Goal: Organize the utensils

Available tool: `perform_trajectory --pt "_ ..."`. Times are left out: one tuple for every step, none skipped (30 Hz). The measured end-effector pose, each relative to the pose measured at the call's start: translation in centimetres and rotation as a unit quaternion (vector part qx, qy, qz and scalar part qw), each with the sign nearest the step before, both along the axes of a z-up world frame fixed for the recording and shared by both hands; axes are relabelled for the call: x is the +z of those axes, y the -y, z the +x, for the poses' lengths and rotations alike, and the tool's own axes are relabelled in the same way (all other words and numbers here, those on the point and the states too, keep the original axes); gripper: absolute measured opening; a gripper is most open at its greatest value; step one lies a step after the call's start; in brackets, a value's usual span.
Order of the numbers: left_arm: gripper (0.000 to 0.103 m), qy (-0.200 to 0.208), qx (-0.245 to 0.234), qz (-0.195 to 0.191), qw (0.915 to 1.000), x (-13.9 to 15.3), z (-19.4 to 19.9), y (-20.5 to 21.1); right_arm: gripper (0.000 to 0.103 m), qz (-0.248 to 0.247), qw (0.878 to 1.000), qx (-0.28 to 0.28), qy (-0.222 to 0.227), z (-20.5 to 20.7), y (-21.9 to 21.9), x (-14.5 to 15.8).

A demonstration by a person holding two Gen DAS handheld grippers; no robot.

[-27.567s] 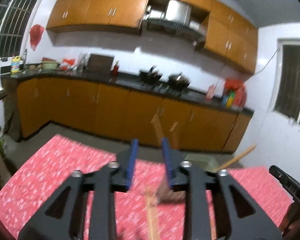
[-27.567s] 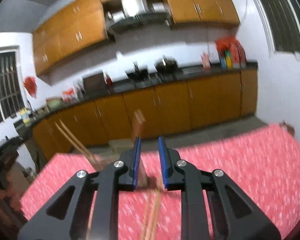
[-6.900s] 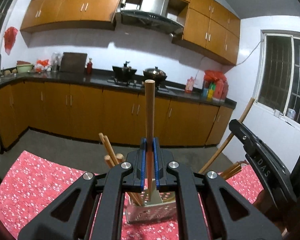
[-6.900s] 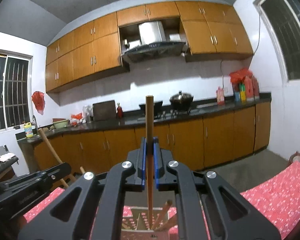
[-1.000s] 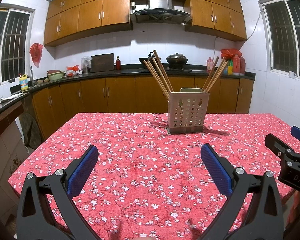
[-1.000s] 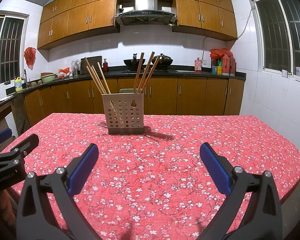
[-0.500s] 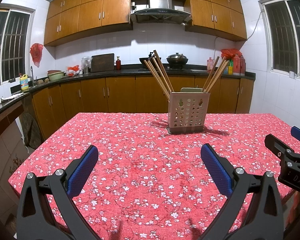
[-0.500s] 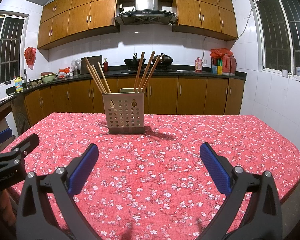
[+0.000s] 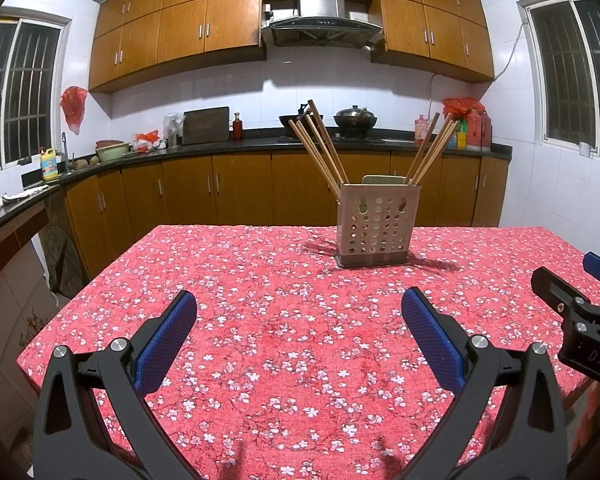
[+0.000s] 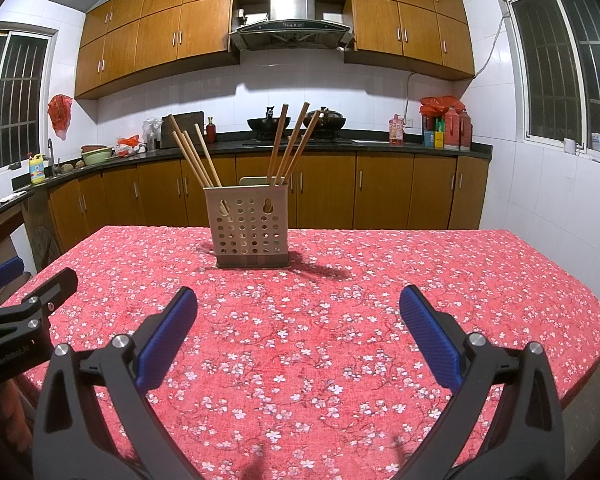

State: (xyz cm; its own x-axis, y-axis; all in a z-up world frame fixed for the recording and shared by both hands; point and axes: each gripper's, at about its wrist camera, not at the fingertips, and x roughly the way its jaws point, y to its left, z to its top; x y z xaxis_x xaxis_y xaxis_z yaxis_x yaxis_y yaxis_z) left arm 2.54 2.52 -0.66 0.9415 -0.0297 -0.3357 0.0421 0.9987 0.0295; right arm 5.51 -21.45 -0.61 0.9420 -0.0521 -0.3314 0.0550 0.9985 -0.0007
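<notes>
A beige perforated utensil holder (image 9: 376, 224) (image 10: 251, 226) stands upright on the far middle of the table. Several wooden chopsticks (image 9: 320, 148) (image 10: 194, 156) lean out of it, one bunch to the left and one (image 9: 432, 152) (image 10: 294, 144) to the right. My left gripper (image 9: 299, 322) is open and empty, low over the near part of the table. My right gripper (image 10: 298, 318) is open and empty, also near the front edge. Each gripper shows at the side of the other's view: the right one (image 9: 580, 320), the left one (image 10: 20, 320).
The table wears a red floral cloth (image 9: 284, 288) (image 10: 380, 280). Behind it run wooden kitchen cabinets and a dark counter (image 9: 228, 144) with woks, bottles and bowls. A chair back (image 10: 254, 181) shows behind the holder.
Since half a second and one second ago nothing has visibly moved. Further back, each gripper was shut on a chopstick above the holder; now both are open and drawn back.
</notes>
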Motion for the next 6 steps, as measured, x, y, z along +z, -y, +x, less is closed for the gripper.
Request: perform_trajectory --pt "0.101 0.0 0.001 0.0 1.0 -0.03 -0.05 0.02 0.099 0.0 1.0 0.0 0.0 -0.03 -0.09 -0.06" --pt "0.101 0.0 0.001 -0.001 1.0 0.05 0.02 -0.11 0.099 0.0 1.0 0.0 0.0 -0.03 -0.12 -0.1" --pt "0.101 0.0 0.001 -0.002 1.0 0.01 -0.01 -0.13 0.099 0.0 1.0 0.0 0.0 -0.05 -0.17 -0.12" --pt "0.101 -0.001 0.002 -0.003 1.0 0.0 -0.08 -0.16 0.099 0.0 1.0 0.0 0.0 -0.03 -0.11 -0.09" --pt "0.101 -0.001 0.002 -0.003 1.0 0.05 -0.03 -0.26 0.099 0.0 1.0 0.0 0.0 -0.03 -0.11 -0.08" --pt "0.101 -0.001 0.003 -0.003 1.0 0.05 -0.06 -0.28 0.099 0.0 1.0 0.0 0.0 -0.04 -0.13 -0.09"
